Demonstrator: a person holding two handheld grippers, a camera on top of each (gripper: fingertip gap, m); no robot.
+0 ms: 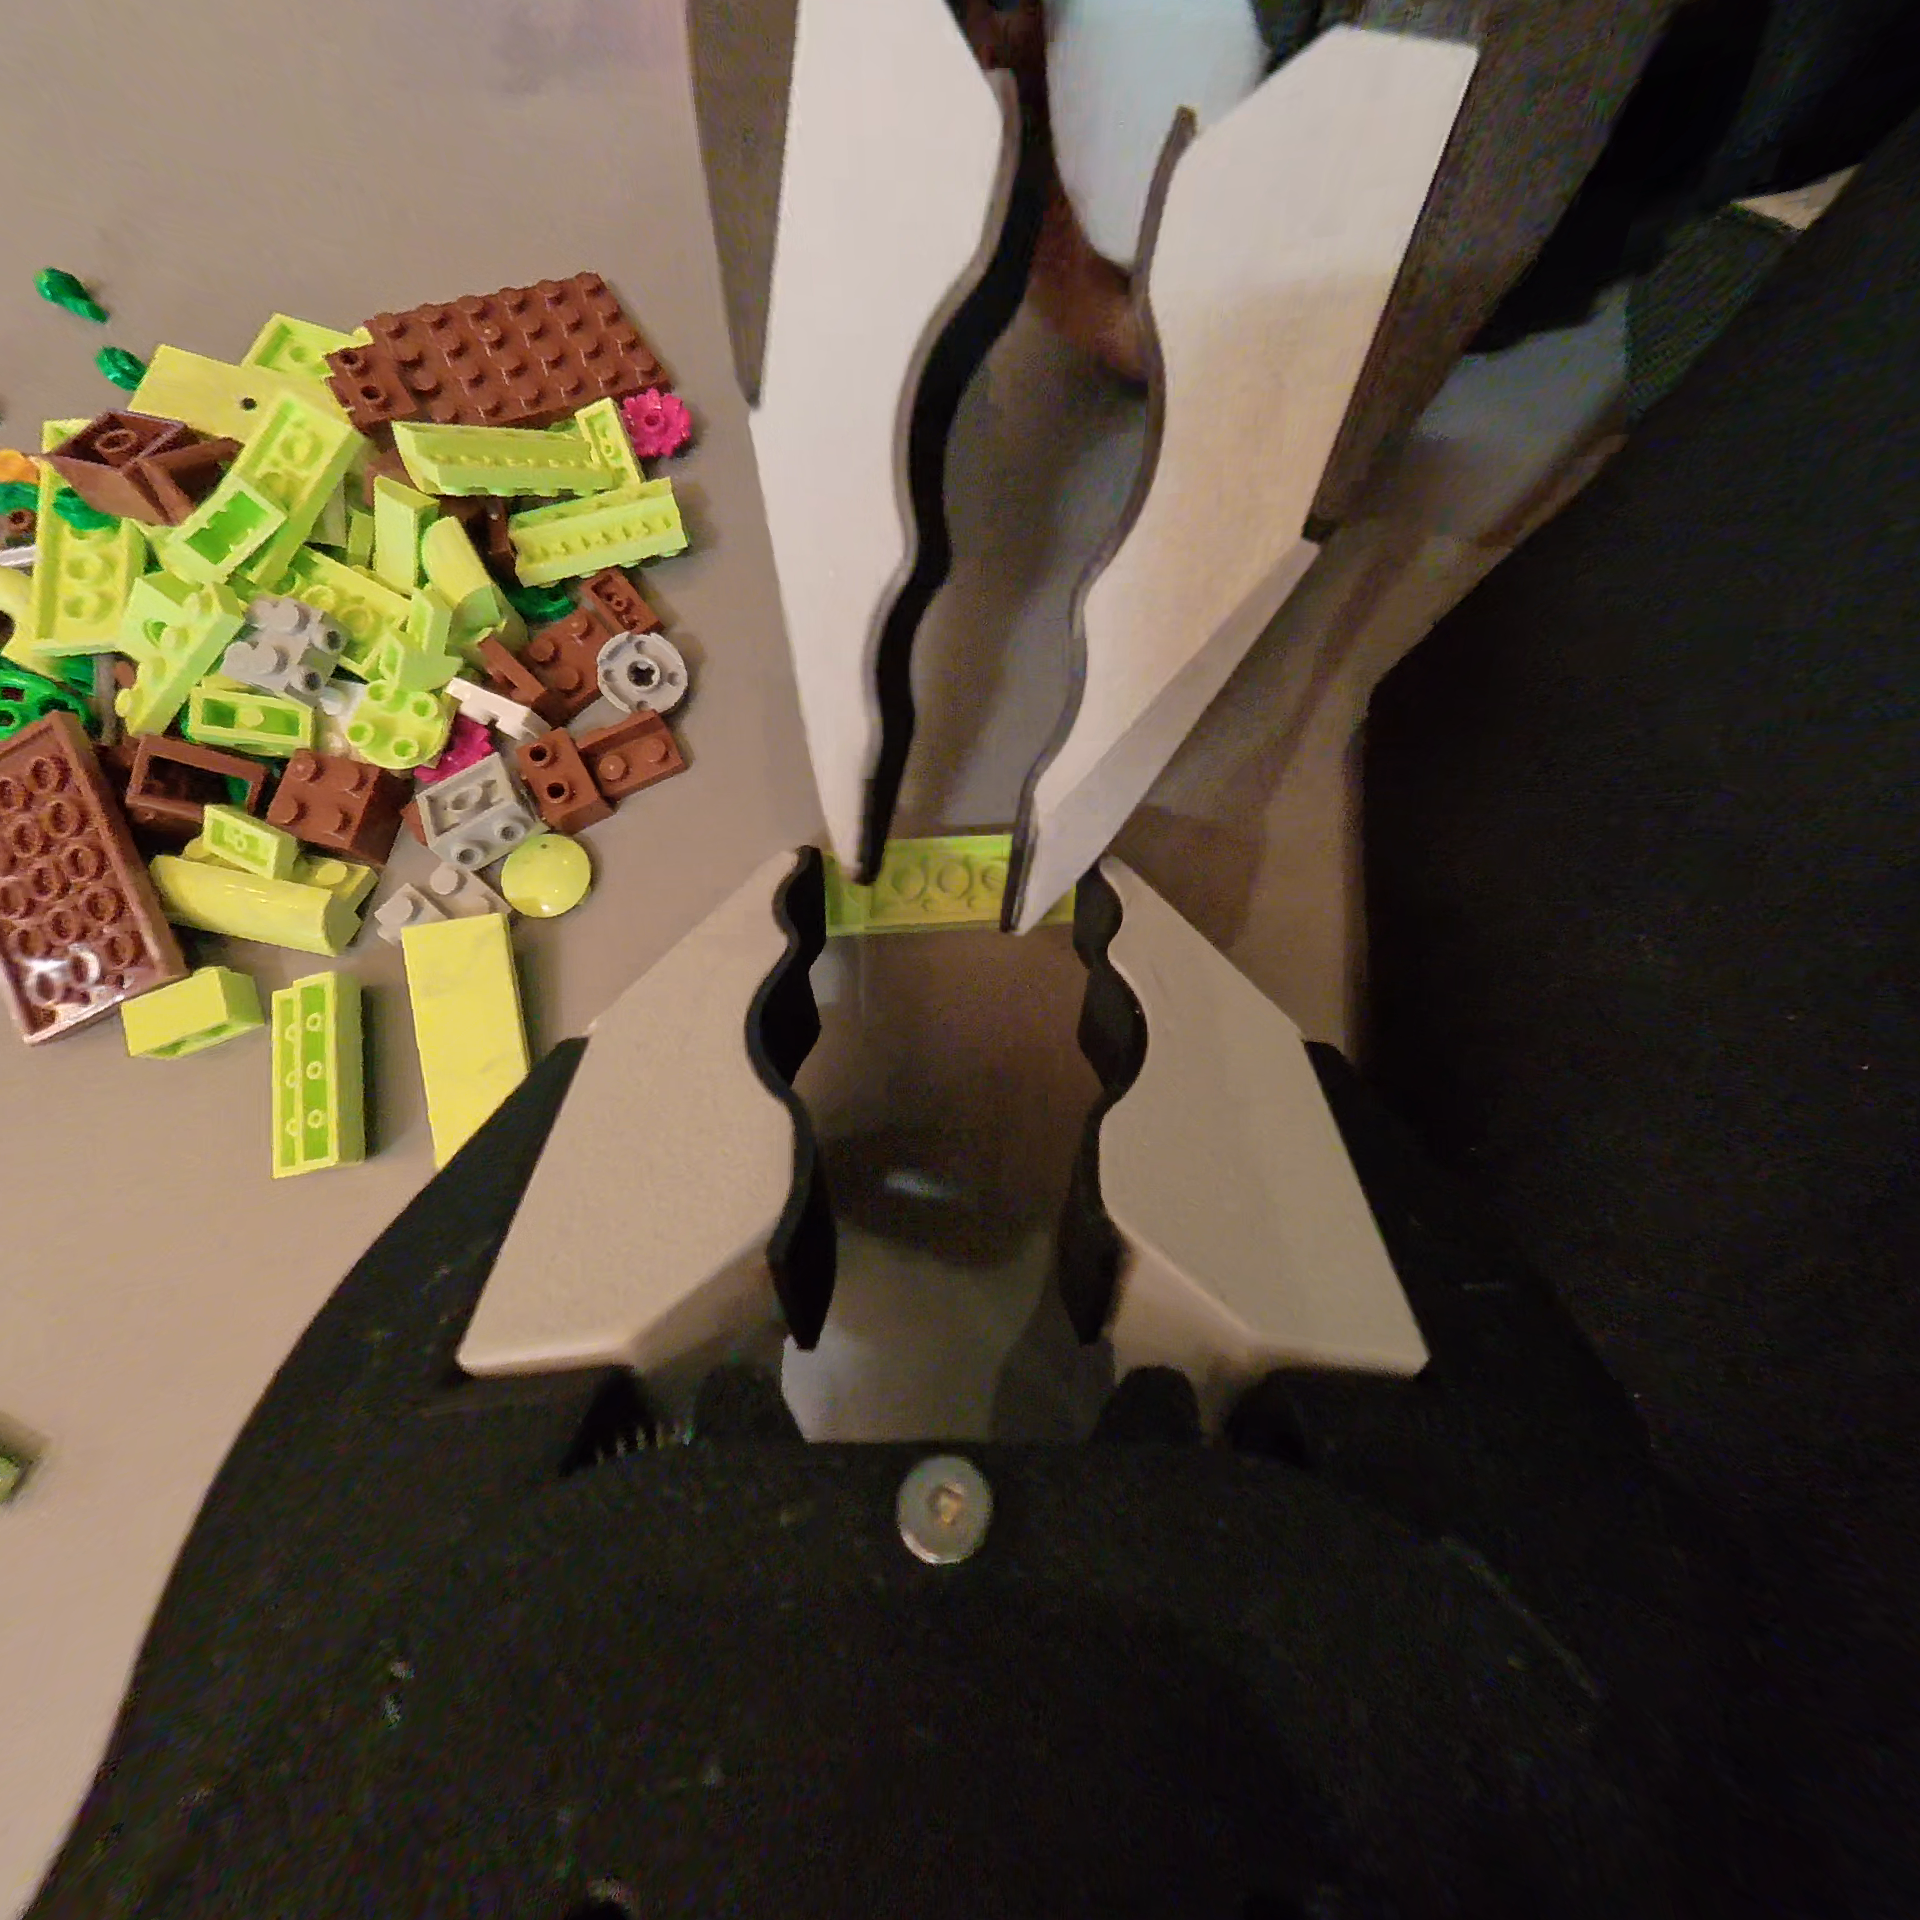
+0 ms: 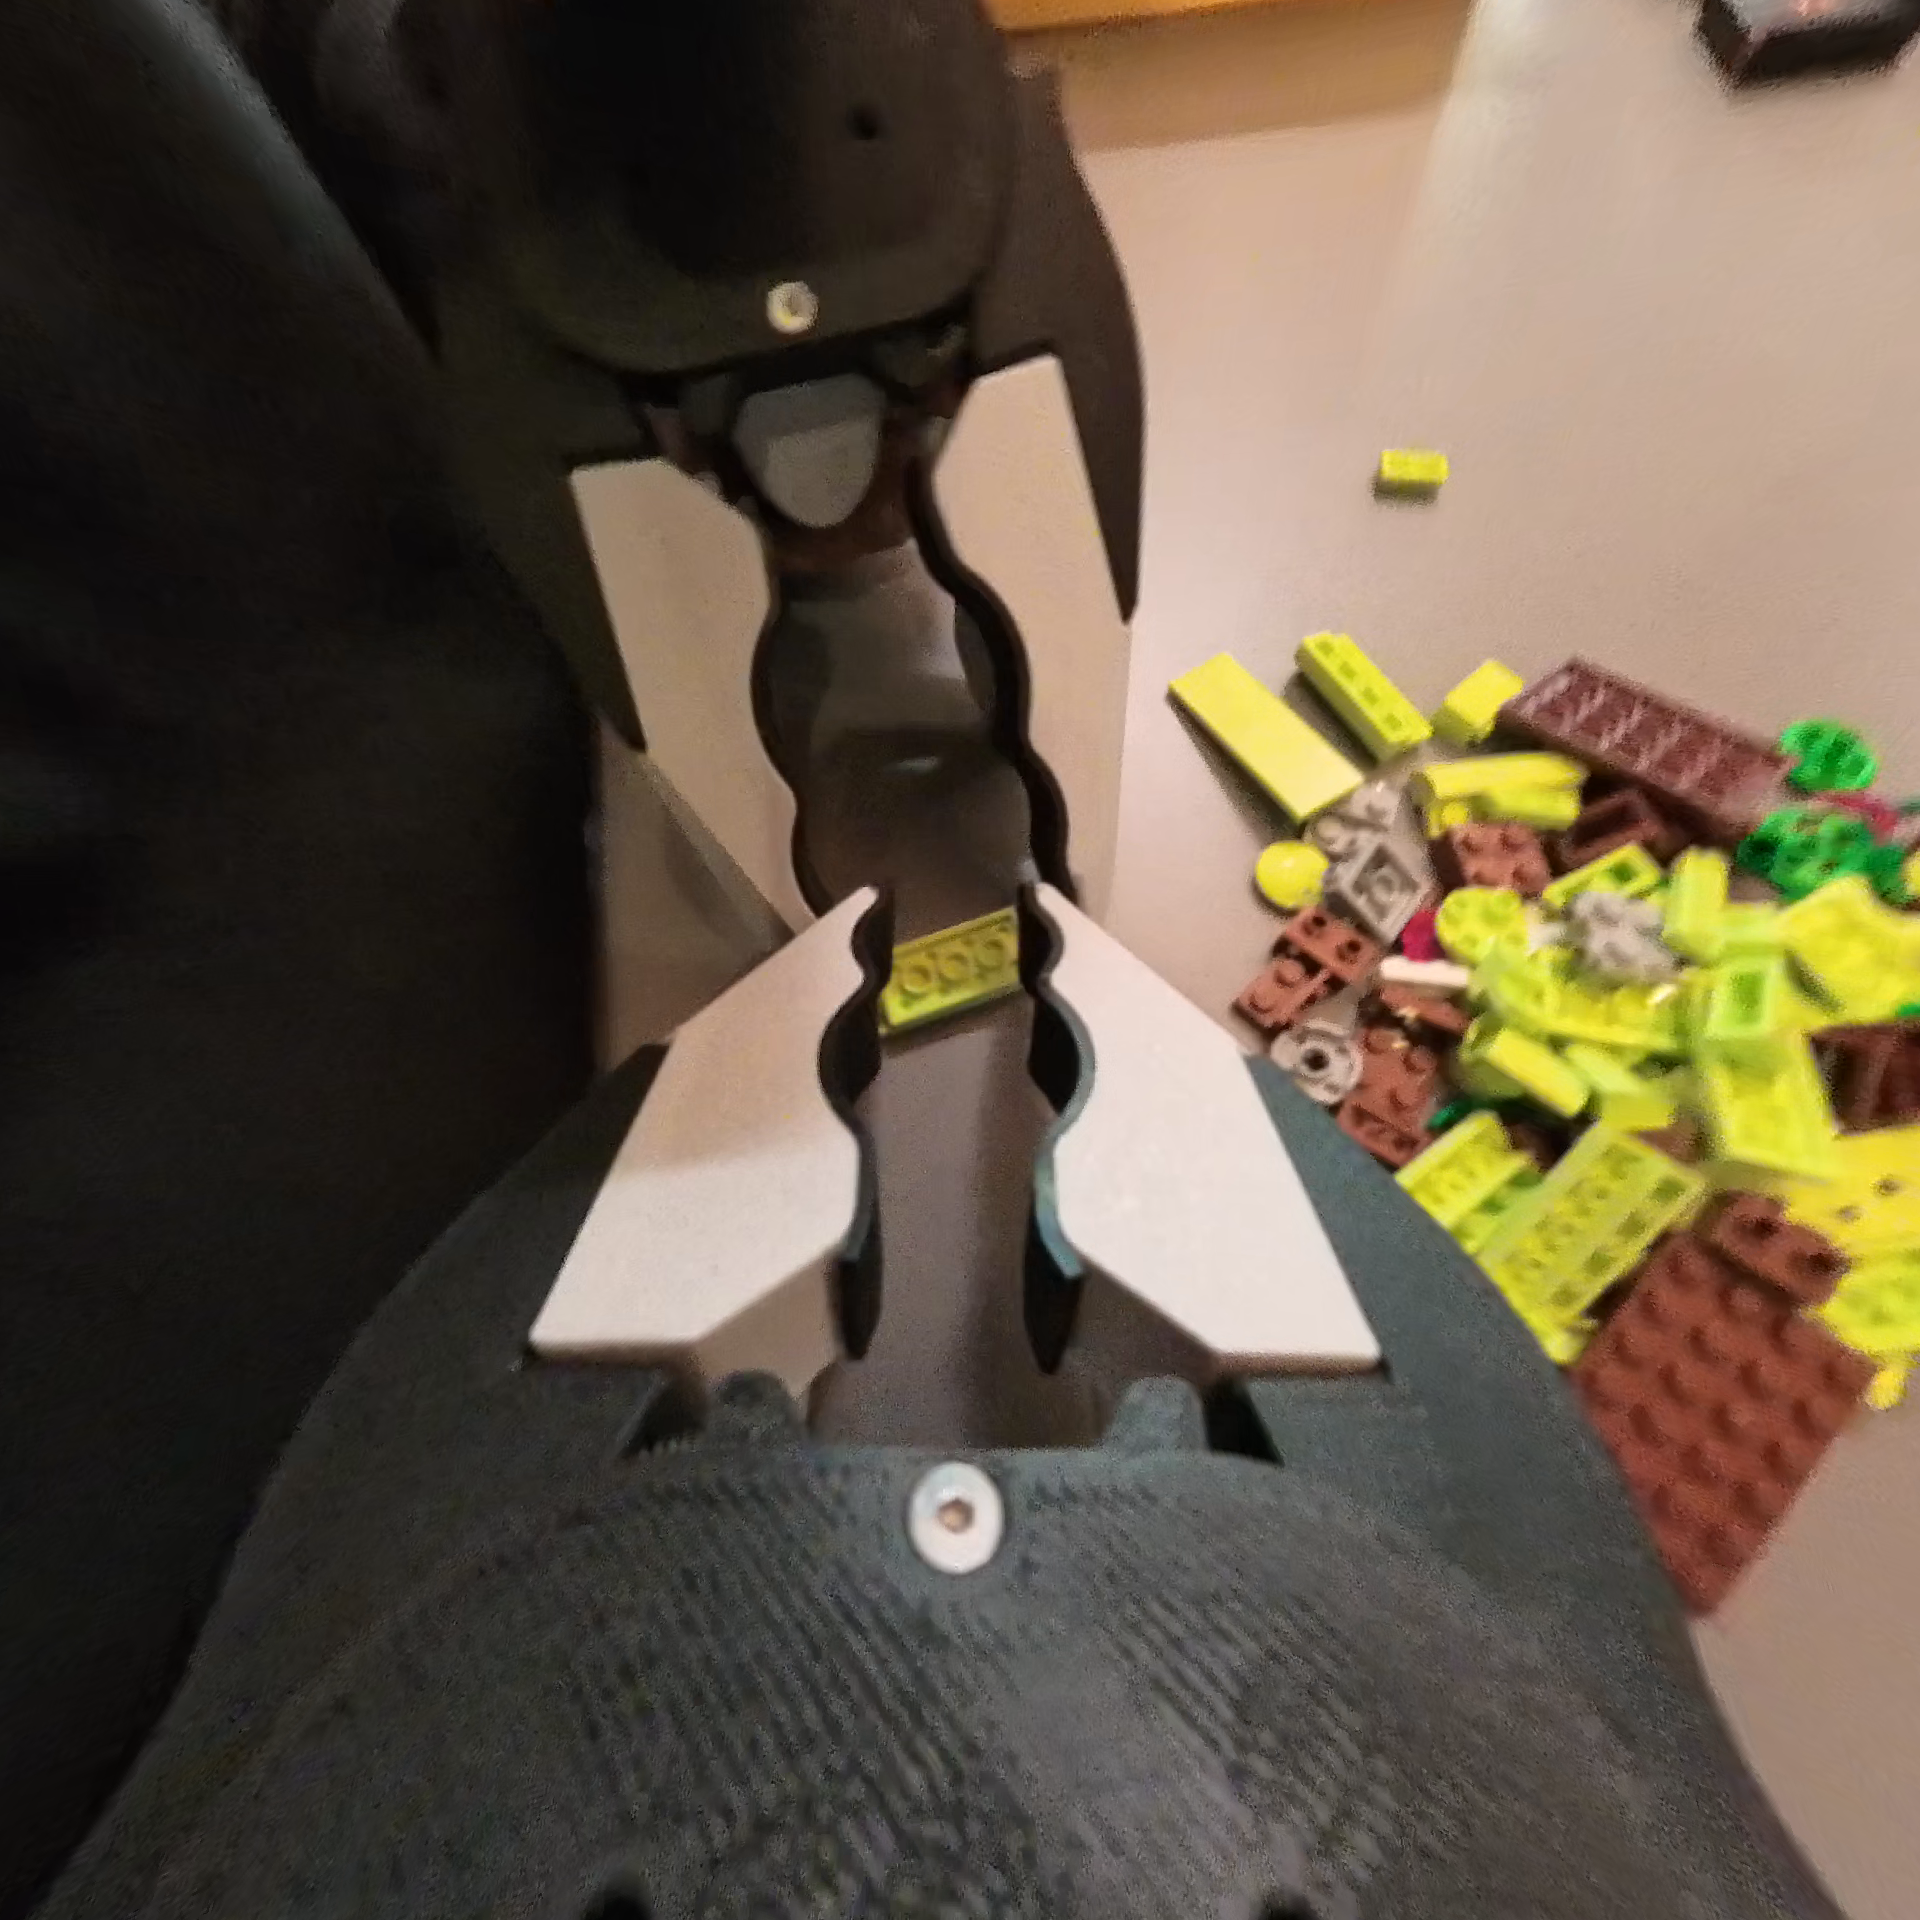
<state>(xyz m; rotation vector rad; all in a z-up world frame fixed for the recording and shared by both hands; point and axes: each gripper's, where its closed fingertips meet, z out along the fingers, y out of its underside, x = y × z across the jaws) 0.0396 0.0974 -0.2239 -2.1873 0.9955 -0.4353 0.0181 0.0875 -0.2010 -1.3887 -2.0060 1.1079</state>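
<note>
Two claws pinch one lime plate (image 1: 940, 888) | brick pile (image 1: 312, 665) beside | grey table (image 1: 260, 156)

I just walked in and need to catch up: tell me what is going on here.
A person holds two tools tip to tip over a grey table. The left tool and the right tool both have their fingertips at a flat lime-green brick, which sits between both sets of jaws. It is not clear which tool is actually gripping it. A loose pile of green, brown and grey bricks lies beside them, untouched.
</note>
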